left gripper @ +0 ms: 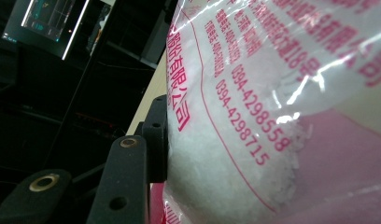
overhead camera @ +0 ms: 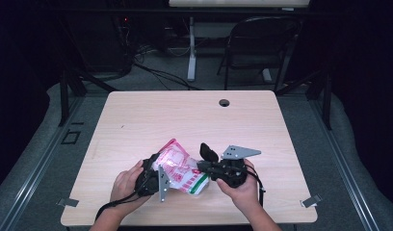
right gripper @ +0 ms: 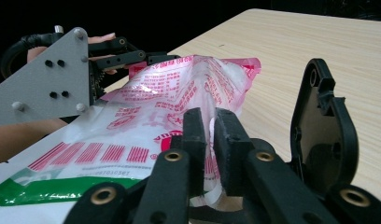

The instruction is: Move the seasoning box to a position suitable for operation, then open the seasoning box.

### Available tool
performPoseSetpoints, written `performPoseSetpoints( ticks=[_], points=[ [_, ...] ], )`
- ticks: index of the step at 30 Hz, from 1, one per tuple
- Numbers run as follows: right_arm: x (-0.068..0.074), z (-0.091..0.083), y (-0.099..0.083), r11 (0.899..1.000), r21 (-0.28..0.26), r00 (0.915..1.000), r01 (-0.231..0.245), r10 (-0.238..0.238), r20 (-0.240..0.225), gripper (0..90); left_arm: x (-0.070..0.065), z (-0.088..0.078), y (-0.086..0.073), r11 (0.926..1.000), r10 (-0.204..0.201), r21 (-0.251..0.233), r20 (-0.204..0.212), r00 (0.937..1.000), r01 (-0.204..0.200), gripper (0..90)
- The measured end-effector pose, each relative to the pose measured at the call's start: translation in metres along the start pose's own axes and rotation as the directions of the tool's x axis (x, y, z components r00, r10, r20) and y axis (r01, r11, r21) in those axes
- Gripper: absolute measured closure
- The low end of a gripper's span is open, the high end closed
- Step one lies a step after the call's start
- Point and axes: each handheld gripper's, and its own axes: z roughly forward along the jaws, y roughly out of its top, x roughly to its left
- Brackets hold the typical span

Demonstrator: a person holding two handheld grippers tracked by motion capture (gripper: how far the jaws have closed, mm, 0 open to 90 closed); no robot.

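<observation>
A clear plastic bag (overhead camera: 181, 169) with red print and white granules inside is held just above the near middle of the table, between both grippers. My left gripper (overhead camera: 157, 164) is shut on the bag's left side. In the left gripper view its left finger (left gripper: 153, 137) presses on the bag (left gripper: 272, 116), which hides the other finger. My right gripper (overhead camera: 201, 167) has its jaws (right gripper: 209, 135) pinched on a fold of the bag's film (right gripper: 146, 116) at the right end. The left gripper's grey plate (right gripper: 44, 79) shows behind the bag.
The light wooden table (overhead camera: 185, 115) has a round cable hole (overhead camera: 224, 102) near its far edge and metal clips (overhead camera: 311, 201) at its front corners. A dark folding chair (overhead camera: 262, 43) and cables stand on the floor beyond.
</observation>
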Motion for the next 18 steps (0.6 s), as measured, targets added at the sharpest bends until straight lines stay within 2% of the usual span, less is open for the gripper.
performPoseSetpoints(
  ticks=[6, 18],
  points=[
    [0.0001, 0.0003, -0.0003, 1.0, 0.013, 0.9999, 0.009, -0.009, 0.01, 88.5, -0.0007, -0.0008, 0.0006, 0.9999, 0.016, 0.004, -0.016, 0.9997, -0.016, 59.7],
    [-0.0016, 0.0004, -0.0023, 1.0, 0.014, 0.9997, 0.011, -0.011, 0.021, 89.4, -0.0002, -0.0036, 0.0036, 0.9976, 0.067, 0.021, -0.056, 0.9962, -0.065, 59.9]
  ],
)
